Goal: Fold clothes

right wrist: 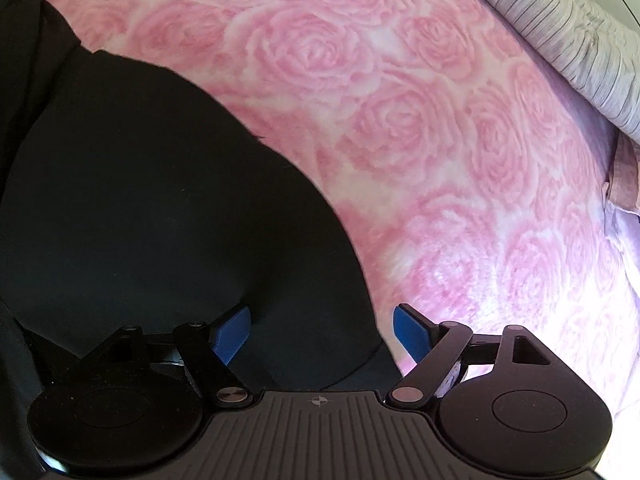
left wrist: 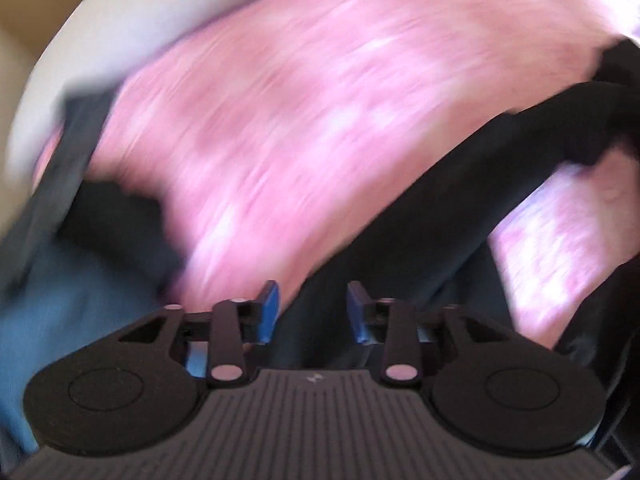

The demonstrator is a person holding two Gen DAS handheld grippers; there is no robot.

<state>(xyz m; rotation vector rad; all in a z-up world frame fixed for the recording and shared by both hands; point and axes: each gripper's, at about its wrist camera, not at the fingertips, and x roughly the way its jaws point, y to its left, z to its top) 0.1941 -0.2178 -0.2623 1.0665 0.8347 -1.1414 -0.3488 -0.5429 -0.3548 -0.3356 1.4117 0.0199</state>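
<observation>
A black garment point(right wrist: 160, 208) lies spread on a pink rose-patterned bedspread point(right wrist: 420, 128). My right gripper point(right wrist: 322, 334) is open, low over the garment's right edge; its left fingertip point(right wrist: 232, 334) is over black cloth and the other is over the pink cover. The left wrist view is blurred by motion. There the same black garment point(left wrist: 440, 216) runs as a dark band across the pink bedspread point(left wrist: 300, 112). My left gripper point(left wrist: 314, 310) is open just above that band, with nothing pinched between its blue pads.
A blue cloth point(left wrist: 52, 304) lies at the lower left of the left wrist view, with a grey-black strip point(left wrist: 72, 136) above it. A striped beige pillow or blanket point(right wrist: 560, 32) lies along the bed's far right edge. Pale wall or floor point(left wrist: 120, 8) shows beyond the bed.
</observation>
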